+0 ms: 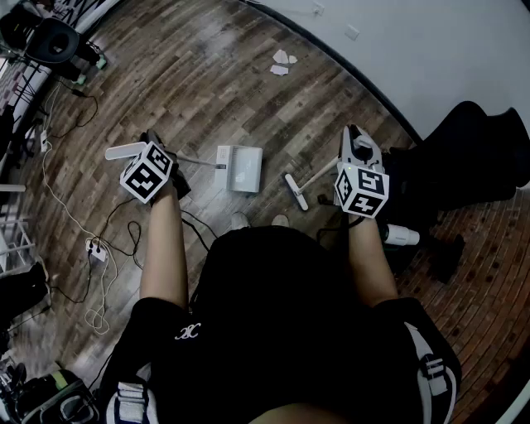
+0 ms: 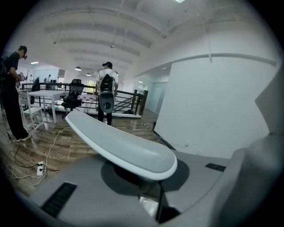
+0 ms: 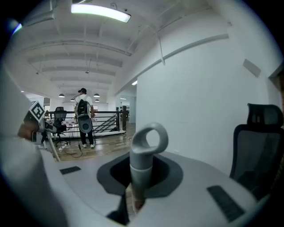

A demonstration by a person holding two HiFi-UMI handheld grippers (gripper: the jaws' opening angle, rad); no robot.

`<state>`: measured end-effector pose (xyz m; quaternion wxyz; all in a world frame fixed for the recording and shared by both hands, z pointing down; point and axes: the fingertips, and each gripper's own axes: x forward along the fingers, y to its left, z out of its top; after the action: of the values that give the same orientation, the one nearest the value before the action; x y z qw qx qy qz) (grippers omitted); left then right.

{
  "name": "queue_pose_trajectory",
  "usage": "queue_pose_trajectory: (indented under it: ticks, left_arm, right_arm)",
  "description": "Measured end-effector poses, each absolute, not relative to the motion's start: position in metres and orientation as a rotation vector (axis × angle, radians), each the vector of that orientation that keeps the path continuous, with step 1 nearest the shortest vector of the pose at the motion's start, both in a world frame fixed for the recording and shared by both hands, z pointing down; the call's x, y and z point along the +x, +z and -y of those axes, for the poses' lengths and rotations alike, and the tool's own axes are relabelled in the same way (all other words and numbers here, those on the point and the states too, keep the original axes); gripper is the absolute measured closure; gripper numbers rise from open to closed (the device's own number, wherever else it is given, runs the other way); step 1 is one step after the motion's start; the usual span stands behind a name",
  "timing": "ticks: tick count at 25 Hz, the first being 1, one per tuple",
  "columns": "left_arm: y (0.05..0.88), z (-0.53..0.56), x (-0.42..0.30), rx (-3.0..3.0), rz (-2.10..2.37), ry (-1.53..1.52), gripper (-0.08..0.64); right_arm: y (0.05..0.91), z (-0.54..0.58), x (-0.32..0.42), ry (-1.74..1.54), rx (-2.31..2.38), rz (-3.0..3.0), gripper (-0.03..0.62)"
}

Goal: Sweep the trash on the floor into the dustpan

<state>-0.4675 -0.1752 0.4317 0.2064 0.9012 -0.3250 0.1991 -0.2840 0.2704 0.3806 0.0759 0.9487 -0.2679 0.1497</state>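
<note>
Worn wood-plank floor (image 1: 207, 91) fills the head view, running up to a white wall (image 1: 431, 50) across the upper right. At the left edge, cables and a power strip (image 1: 98, 250) lie loose on the planks. The left gripper (image 1: 151, 172) sits left of centre, arm stretched forward and down, clenched on the long handle of the dustpan (image 1: 238, 168), whose white pan rests flat on the floor at mid-frame. The trash (image 1: 281, 62), a few white paper scraps, lies near the wall at upper centre, well apart from the pan. Right of the pan, the broom (image 1: 296, 191) has its head on the floor, and the right gripper (image 1: 360, 170) grasps its handle, forearm bent inward. A black office chair (image 1: 472, 157) stands at the right edge. Only the gripper views show the room beyond: a black railing (image 2: 124, 104), a person with a backpack (image 3: 83, 117) and a ceiling light (image 3: 100, 12). They also show the jaws tight on the dustpan's flat grey grip and on the broom's ring-topped handle (image 3: 144, 155).
</note>
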Motion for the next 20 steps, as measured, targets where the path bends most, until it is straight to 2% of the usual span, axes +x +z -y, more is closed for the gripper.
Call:
queue_pose_trajectory:
  ticks: [20]
  left_arm:
    - [0.470,0.198,-0.480,2.439,0.821,0.583,0.511]
  right_arm:
    - [0.388,-0.244,-0.301,0.432,2.768,0.726,0.545]
